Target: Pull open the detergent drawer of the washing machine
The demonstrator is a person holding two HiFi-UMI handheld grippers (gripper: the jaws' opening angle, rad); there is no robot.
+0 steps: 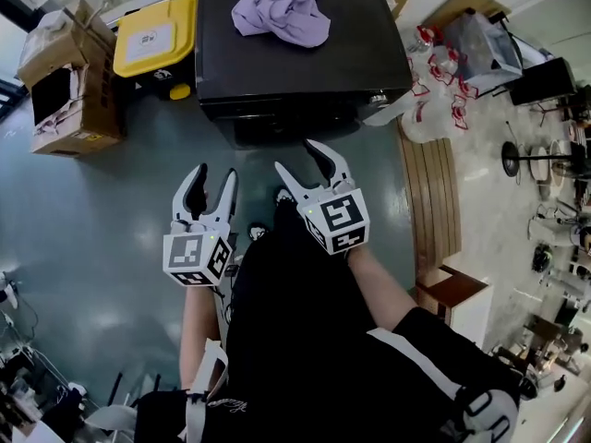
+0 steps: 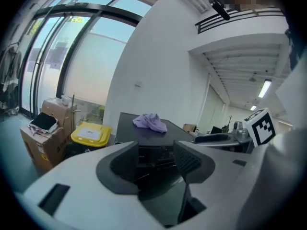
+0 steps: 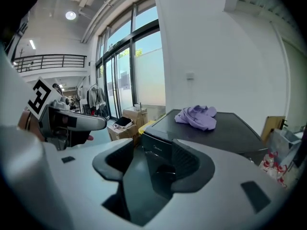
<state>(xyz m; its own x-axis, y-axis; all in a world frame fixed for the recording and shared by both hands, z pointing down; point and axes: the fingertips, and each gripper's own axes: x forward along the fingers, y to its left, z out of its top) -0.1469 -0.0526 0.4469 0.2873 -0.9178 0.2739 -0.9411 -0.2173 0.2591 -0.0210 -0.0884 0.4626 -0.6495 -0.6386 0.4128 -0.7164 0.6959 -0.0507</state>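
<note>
1. Here, the black box-shaped washing machine (image 1: 305, 63) fills the upper middle of the head view, with a crumpled lilac cloth (image 1: 288, 7) on its top; its detergent drawer cannot be picked out on the shadowed front.
2. The left gripper (image 1: 214, 181) sits below it, left of centre; jaws apart, nothing between them.
3. The right gripper (image 1: 297, 160) is just beside the left one, nearer the machine's front but not touching; jaws spread, empty.
4. A yellow-lidded black bin (image 1: 155, 35) stands at upper left, beside the machine.

A cloth (image 1: 285, 7) lies on the washing machine (image 1: 300, 58), a bin (image 1: 155, 37) left of it.
</note>
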